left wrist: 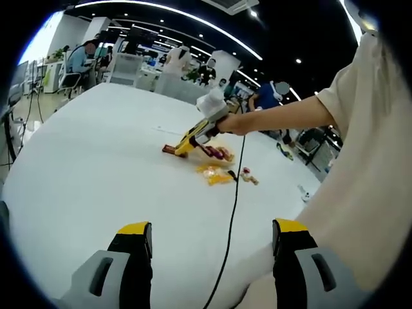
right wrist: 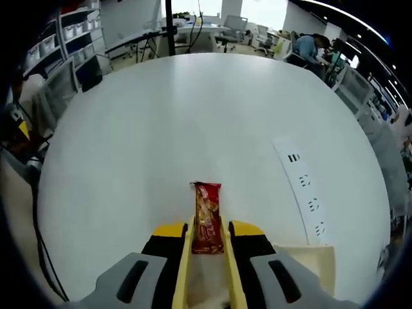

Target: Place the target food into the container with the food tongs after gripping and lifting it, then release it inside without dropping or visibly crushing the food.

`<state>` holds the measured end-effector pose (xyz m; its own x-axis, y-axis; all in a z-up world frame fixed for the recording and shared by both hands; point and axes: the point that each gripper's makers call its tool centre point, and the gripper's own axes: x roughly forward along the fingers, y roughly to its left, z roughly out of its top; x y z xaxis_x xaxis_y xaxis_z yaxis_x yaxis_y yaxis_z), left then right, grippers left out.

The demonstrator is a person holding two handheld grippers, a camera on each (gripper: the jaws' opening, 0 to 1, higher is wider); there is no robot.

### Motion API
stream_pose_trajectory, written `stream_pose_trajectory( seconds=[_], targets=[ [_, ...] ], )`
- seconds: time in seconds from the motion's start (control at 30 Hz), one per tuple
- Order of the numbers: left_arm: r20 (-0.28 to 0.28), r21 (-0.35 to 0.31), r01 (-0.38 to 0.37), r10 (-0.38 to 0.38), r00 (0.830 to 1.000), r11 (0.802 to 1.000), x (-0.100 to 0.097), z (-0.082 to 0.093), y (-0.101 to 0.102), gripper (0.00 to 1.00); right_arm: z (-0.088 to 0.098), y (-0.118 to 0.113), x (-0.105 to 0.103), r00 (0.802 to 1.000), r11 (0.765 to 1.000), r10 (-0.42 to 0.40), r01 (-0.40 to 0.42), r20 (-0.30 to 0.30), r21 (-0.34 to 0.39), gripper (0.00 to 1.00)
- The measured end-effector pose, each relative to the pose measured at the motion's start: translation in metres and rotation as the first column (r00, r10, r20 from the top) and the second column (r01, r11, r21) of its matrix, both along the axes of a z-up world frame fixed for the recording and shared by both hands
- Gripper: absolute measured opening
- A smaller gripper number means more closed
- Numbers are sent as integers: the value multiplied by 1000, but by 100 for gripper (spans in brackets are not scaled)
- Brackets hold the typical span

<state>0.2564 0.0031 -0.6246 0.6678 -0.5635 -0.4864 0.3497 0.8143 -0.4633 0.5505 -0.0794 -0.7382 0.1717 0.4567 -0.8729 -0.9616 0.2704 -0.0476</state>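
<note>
In the right gripper view, the right gripper (right wrist: 207,233) is closed on yellow food tongs (right wrist: 185,270), and the tongs hold a red snack packet (right wrist: 208,215) between their 2 arms. The packet is above the white surface (right wrist: 161,129), with a pale container (right wrist: 315,264) just beside the gripper on the right. A strip of sockets (right wrist: 304,193) lies flat on the surface further out.

In the left gripper view, the left gripper (left wrist: 211,241) is open, its 2 jaws wide apart with nothing between them. Ahead, the right gripper holds the tongs with the packet over a small group of food pieces (left wrist: 219,172). A black cable (left wrist: 230,225) runs down from it.
</note>
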Motion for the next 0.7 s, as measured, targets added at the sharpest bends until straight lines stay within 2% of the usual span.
stream_pose_trajectory(
  seconds=[0.2,0.43,0.7],
  targets=[
    [-9,-1,-13,13,1000,1000,-4,-2,3,76,-3,0,-3,1000,1000,0,0,-14,-15,24],
    [-7,-5,-10,10,1000,1000,-1,-2,1,76,-3,0,0,1000,1000,-8,8,-2,-19,23],
    [-6,-5,-2,2,1000,1000,0,-1,0,76,13,2,2,1000,1000,-15,15,15,20,24]
  ],
)
